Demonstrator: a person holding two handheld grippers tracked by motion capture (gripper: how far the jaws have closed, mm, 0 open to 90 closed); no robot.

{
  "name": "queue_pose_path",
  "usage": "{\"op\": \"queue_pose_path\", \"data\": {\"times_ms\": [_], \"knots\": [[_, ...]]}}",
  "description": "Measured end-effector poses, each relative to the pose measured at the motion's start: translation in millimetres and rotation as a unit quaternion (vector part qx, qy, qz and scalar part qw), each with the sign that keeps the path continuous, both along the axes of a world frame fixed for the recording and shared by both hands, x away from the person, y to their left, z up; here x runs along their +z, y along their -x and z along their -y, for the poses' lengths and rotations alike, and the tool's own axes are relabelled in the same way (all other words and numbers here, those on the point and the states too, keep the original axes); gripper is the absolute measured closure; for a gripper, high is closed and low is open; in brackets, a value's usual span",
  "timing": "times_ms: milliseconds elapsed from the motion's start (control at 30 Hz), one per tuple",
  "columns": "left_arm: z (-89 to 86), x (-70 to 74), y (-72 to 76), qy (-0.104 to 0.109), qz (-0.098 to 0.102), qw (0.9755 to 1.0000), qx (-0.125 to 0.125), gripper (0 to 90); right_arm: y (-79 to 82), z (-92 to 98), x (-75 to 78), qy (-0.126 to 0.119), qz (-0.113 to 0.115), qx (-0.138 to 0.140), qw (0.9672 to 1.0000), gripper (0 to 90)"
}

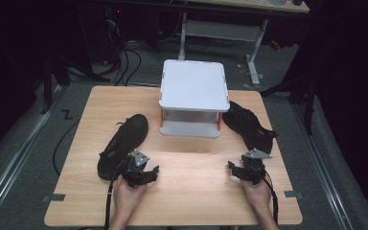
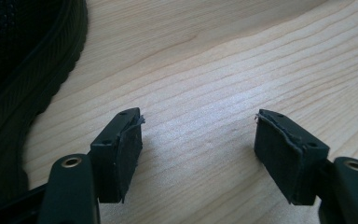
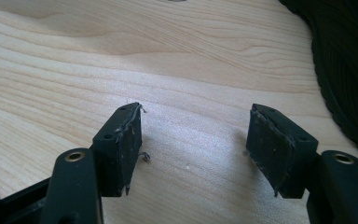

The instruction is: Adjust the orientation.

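Note:
Two black shoes lie on the wooden table [image 1: 191, 163]. The left shoe [image 1: 123, 144] lies slanted at the left, and its ribbed sole [image 2: 23, 84] edges the left gripper view. The right shoe [image 1: 249, 126] lies at the right beside a white box [image 1: 193, 96]; its sole [image 3: 345, 70] shows at the right edge of the right gripper view. My left gripper [image 1: 143, 173] rests low over the table just right of the left shoe's heel, open, with bare wood between its pads [image 2: 126, 154]. My right gripper [image 1: 244, 170] hovers in front of the right shoe, open and empty [image 3: 196, 126].
The white box with orange clips stands at the table's far middle, between the two shoes. Beyond the table are a desk frame and cables on a grey floor. Bare wood stretches between the two grippers.

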State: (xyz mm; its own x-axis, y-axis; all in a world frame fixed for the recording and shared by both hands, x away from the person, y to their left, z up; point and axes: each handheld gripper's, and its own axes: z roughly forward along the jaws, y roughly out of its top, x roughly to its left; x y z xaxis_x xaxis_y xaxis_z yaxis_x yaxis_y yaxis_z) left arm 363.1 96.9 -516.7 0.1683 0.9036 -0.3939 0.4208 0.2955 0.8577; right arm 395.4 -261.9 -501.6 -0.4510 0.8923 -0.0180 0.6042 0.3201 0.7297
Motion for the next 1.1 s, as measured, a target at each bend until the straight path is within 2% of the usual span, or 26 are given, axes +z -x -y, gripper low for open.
{"op": "queue_pose_path", "data": {"times_ms": [567, 700, 867, 1000, 1100], "knots": [[2.0, -0.1, 0.0, -0.001, -0.003, 1.0, -0.001, 29.1, 0.3, -0.2, 0.0, -0.001, -0.001, -0.001, 1.0, 34.9], [4.6, -0.6, -0.2, -0.003, -0.007, 1.0, -0.006, 23.1, 0.8, 0.2, 0.0, -0.001, -0.002, 0.002, 1.0, 33.7], [3.9, -0.4, 0.6, -0.003, -0.007, 0.9999, -0.009, 23.3, 0.8, 0.3, 0.1, -0.002, -0.002, 0.002, 1.0, 33.3], [3.0, 2.0, 1.2, -0.011, -0.02, 0.9996, -0.014, 25.3, 0.8, 0.3, 0.1, -0.002, -0.002, 0.003, 1.0, 33.1], [1.4, 2.4, 3.7, -0.011, -0.02, 0.9996, -0.015, 27.8, 0.8, 0.3, 0.0, -0.002, -0.003, 0.002, 1.0, 33.1]]}}
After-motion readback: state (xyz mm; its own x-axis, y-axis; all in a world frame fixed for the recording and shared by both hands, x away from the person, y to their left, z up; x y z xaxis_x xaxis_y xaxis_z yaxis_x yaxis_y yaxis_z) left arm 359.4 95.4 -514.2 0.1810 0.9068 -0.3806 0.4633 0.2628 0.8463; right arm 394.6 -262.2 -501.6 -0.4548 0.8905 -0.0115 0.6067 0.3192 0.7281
